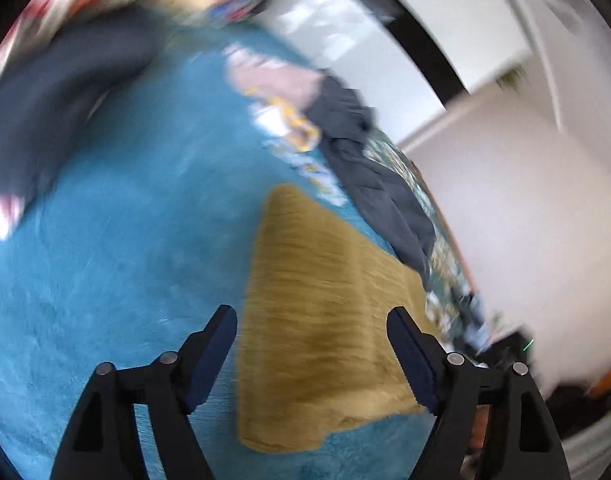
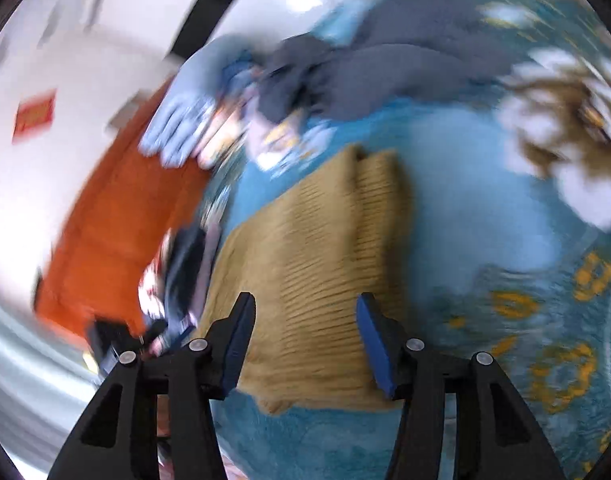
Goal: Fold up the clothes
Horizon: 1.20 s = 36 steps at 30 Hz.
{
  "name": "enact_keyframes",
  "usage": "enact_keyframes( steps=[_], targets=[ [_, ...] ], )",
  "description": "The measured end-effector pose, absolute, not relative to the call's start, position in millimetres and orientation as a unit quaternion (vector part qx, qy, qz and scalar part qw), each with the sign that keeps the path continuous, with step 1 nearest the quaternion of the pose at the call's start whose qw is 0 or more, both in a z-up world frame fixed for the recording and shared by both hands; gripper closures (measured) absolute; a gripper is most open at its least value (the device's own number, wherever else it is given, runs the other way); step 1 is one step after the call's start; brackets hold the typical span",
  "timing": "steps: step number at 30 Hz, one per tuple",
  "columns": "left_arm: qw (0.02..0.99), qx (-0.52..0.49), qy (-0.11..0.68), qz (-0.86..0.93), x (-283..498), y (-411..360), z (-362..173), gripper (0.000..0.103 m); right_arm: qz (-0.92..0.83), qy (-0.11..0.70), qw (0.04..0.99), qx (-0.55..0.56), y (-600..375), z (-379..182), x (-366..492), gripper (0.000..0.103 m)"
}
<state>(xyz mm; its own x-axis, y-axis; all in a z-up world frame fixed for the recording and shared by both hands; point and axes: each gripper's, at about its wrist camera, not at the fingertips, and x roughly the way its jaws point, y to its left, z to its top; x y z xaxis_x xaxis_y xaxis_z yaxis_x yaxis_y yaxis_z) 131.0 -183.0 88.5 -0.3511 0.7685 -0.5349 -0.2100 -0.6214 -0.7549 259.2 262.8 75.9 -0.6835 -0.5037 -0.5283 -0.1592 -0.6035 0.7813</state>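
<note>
A mustard ribbed knit garment lies folded flat on a teal blanket. My left gripper is open and empty, hovering just above the garment's near part. In the right wrist view the same garment lies ahead on the blanket. My right gripper is open and empty above the garment's near edge. Both views are motion-blurred.
A dark grey garment and a pink printed one lie beyond the mustard one. A navy garment lies far left. An orange cloth, a pale blue item and a grey garment show in the right view.
</note>
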Motion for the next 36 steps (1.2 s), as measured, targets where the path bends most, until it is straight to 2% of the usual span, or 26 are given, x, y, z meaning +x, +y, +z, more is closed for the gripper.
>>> enact_keyframes(
  steps=[3, 5, 7, 12, 15, 20, 24, 27, 28, 31, 36],
  targets=[
    [0.310, -0.513, -0.379, 0.705, 105.2, -201.2, 53.9, 0.017, -0.781, -0.493, 0.078, 0.375, 287.5, 56.2, 264.1, 0.046],
    [0.317, -0.513, -0.389, 0.696, 98.2, -197.6, 50.4, 0.016, -0.751, -0.542, 0.097, 0.364, 297.0, 43.6, 265.0, 0.044],
    [0.335, -0.519, -0.366, 0.696, 92.5, -182.2, 56.3, 0.008, -0.733, -0.565, 0.107, 0.363, 299.3, 36.5, 263.0, 0.043],
    [0.355, -0.563, -0.291, 0.687, 81.8, -131.6, 59.0, 0.007, -0.762, -0.495, 0.086, 0.408, 279.5, 45.9, 243.6, 0.043],
    [0.361, -0.575, -0.261, 0.686, 79.5, -114.6, 61.1, 0.008, -0.763, -0.484, 0.091, 0.418, 273.6, 45.7, 231.0, 0.043],
    [0.345, -0.581, -0.269, 0.686, 79.8, -119.9, 57.6, 0.009, -0.762, -0.477, 0.104, 0.425, 265.8, 40.5, 207.2, 0.043],
    [0.332, -0.587, -0.276, 0.685, 79.9, -124.1, 54.8, 0.023, -0.777, -0.452, 0.110, 0.424, 252.7, 42.8, 200.1, 0.042],
    [0.322, -0.590, -0.281, 0.685, 80.4, -127.3, 52.8, 0.054, -0.789, -0.434, 0.102, 0.422, 243.3, 45.3, 204.9, 0.055],
    [0.315, -0.587, -0.289, 0.688, 84.0, -128.4, 53.8, 0.059, -0.792, -0.432, 0.102, 0.418, 241.5, 47.1, 205.7, 0.059],
    [0.297, -0.576, -0.307, 0.697, 93.2, -129.7, 58.1, 0.068, -0.801, -0.426, 0.107, 0.406, 236.5, 53.8, 209.2, 0.064],
    [0.281, -0.561, -0.278, 0.728, 115.9, -114.3, 87.5, 0.070, -0.804, -0.426, 0.125, 0.395, 233.3, 63.2, 219.8, 0.066]
  ],
)
